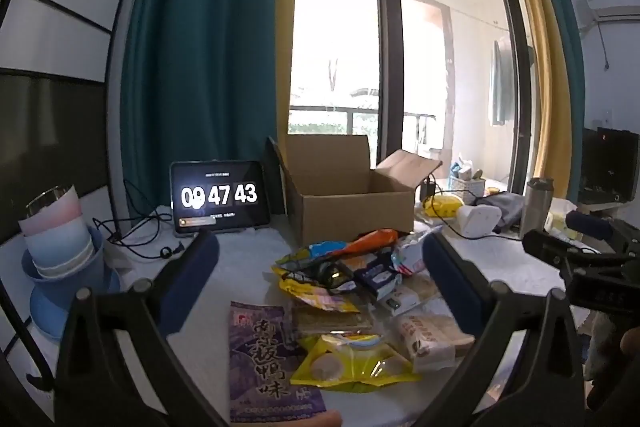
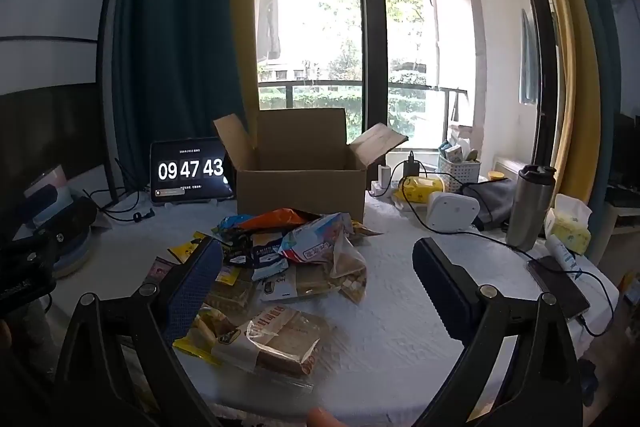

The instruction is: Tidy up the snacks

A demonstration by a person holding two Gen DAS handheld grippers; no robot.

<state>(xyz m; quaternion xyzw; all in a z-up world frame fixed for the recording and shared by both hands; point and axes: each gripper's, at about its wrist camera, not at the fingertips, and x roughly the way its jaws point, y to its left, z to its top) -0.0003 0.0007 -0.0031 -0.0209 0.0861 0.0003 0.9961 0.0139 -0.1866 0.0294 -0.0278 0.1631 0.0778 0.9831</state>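
At about ten o'clock from my cardboard box (image 2: 300, 187), the tablet (image 2: 190, 171) on the worktop (image 2: 400, 307) reads "09 47 43" in big white digits. The purple snack packet (image 1: 268, 359) carries large Chinese characters; other packets' print is too small to read.

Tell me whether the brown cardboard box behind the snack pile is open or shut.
Open. The brown cardboard box has its flaps standing up and outward, and its inner back wall shows. Whether anything lies inside cannot be told.

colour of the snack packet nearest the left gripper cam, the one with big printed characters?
Purple packet with dark characters; the left wrist view shows it best.
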